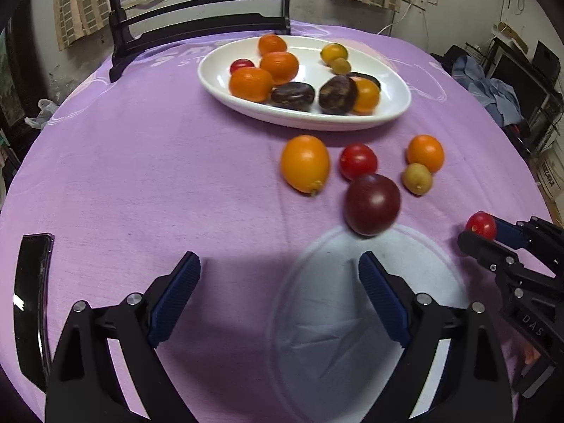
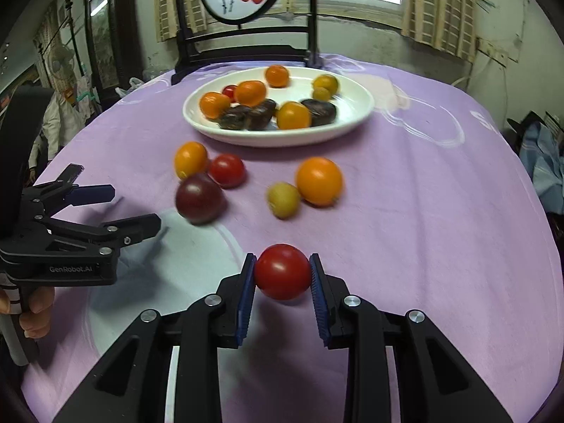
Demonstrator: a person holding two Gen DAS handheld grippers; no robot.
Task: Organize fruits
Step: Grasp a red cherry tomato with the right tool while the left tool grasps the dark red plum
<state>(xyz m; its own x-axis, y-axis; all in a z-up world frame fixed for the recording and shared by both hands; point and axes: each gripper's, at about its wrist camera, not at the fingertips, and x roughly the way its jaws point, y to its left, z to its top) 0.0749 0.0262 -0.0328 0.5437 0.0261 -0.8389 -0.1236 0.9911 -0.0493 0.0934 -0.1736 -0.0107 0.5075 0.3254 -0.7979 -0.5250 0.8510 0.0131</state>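
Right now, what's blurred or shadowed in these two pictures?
Left wrist view: dark tomato smeared, left gripper shadow on the cloth. Right wrist view: loose fruit motion-blurred, red tomato in the right gripper fairly sharp; both views bulge fisheye-style.

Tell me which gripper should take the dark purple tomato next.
Left, probably. The left gripper is open and empty, with the dark purple tomato just ahead; the right gripper is shut on a red tomato.

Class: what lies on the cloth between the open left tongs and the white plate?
Five loose fruits, nearest the dark plum, lie between the left tongs and the plate; the left wrist view shows it.
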